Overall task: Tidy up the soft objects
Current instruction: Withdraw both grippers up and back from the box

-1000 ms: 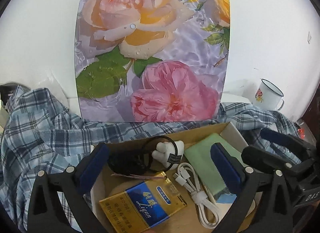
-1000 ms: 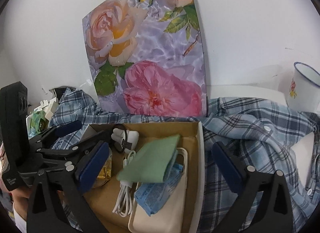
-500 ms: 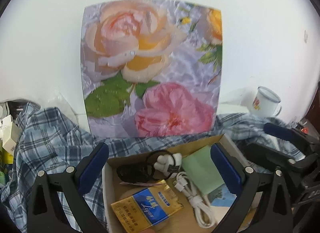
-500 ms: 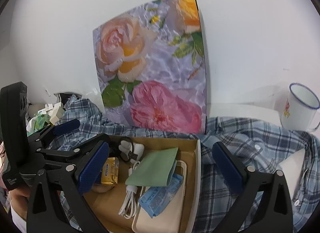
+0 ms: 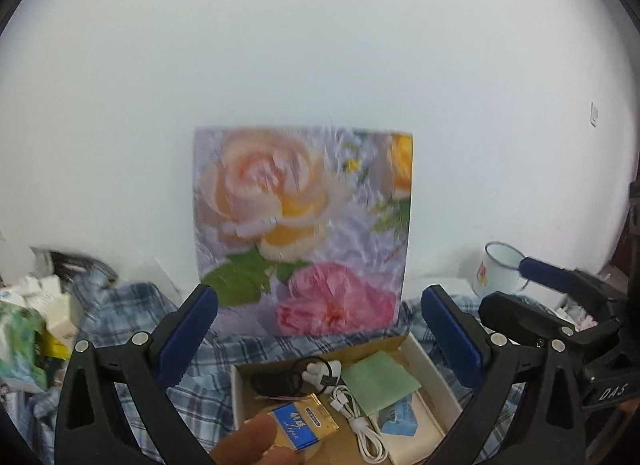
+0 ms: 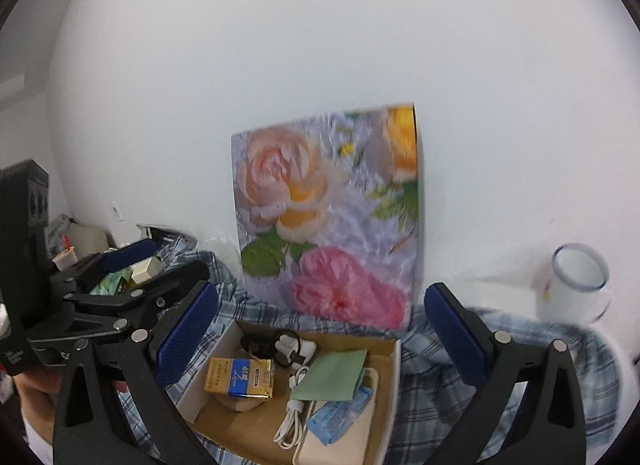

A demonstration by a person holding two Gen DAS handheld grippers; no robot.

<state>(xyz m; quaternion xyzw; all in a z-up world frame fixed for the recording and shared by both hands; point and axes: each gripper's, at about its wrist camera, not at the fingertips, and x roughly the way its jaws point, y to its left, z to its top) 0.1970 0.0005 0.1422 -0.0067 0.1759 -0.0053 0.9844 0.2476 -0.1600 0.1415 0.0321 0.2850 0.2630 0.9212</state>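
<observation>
A blue plaid shirt (image 5: pixel 132 305) (image 6: pixel 500 349) lies crumpled on the table around a shallow cardboard box (image 5: pixel 432 369) (image 6: pixel 394 369). The box holds a green cloth (image 5: pixel 380 383) (image 6: pixel 334 375), a blue and gold packet (image 5: pixel 304 423) (image 6: pixel 240 379), a white cable (image 5: pixel 360 421) (image 6: pixel 290 425), a white plug and a blue pouch (image 6: pixel 340 417). My left gripper (image 5: pixel 320 325) is open and empty above the box's far edge. My right gripper (image 6: pixel 320 325) is open and empty above the box. Each gripper shows at the side of the other's view.
A flower-print board (image 5: pixel 304 233) (image 6: pixel 332 217) leans upright against the white wall behind the box. A white enamel mug (image 5: pixel 496 269) (image 6: pixel 576 285) stands at the right. Small boxes and packets (image 5: pixel 28 321) (image 6: pixel 120 277) are piled at the left. A fingertip (image 5: pixel 248 443) shows low in the left wrist view.
Both grippers have risen and drawn back from the box, so the box and board look smaller and lower. Both stay open and empty. A fingertip has come into the left wrist view.
</observation>
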